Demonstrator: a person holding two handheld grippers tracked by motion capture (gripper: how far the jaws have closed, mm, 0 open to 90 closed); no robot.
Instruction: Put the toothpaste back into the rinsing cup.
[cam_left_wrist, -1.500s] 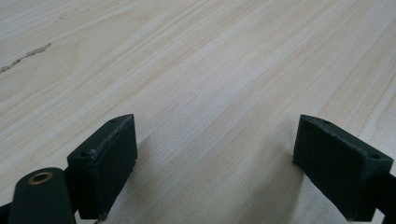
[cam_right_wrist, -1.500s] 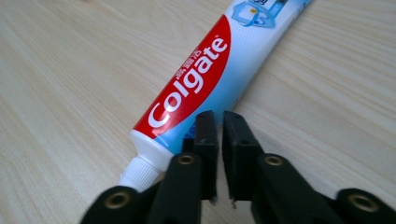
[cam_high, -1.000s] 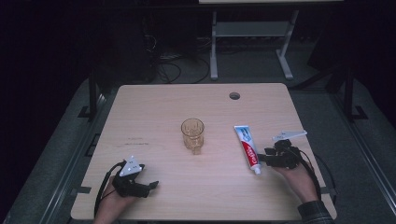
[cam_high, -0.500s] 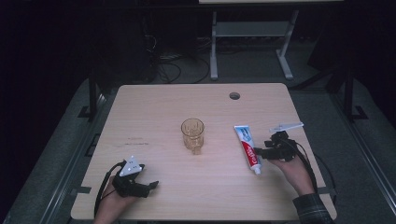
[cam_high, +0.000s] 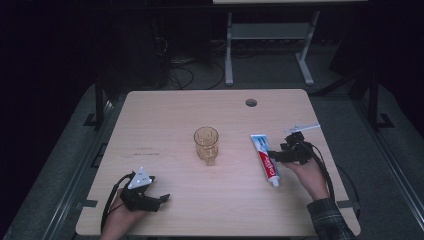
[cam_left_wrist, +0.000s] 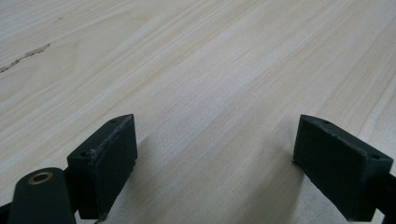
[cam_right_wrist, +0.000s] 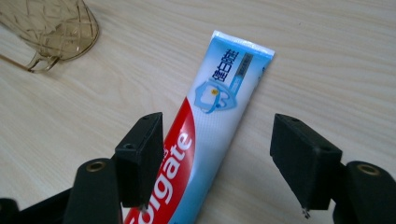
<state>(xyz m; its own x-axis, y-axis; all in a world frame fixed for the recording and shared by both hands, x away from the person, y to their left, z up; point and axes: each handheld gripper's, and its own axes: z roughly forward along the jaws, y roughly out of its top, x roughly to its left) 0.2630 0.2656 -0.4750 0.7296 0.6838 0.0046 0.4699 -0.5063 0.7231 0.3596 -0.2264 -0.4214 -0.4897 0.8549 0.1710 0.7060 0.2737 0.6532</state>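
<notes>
A red, white and blue toothpaste tube (cam_high: 265, 158) lies flat on the wooden table (cam_high: 165, 115), right of centre. My right gripper (cam_high: 273, 156) hovers over the tube's middle, and its jaws have just been opening. In the right gripper view the tube (cam_right_wrist: 212, 126) lies between the spread jaws of the right gripper (cam_right_wrist: 219, 161), and the pads do not press on it. An amber glass mug (cam_high: 206, 143) stands upright at the table's centre. My left gripper (cam_high: 162, 200) rests near the front left edge, open, with bare wood between the jaws of the left gripper (cam_left_wrist: 212, 163).
A small round hole (cam_high: 251, 102) pierces the table near its back edge. A white metal frame (cam_high: 267, 35) stands on the dark floor beyond the table. The amber mug (cam_right_wrist: 51, 28) sits at the upper left in the right gripper view.
My right gripper has moved up the table's right side to hang over the tube's middle, and its jaws have spread wider. The left gripper has stayed put.
</notes>
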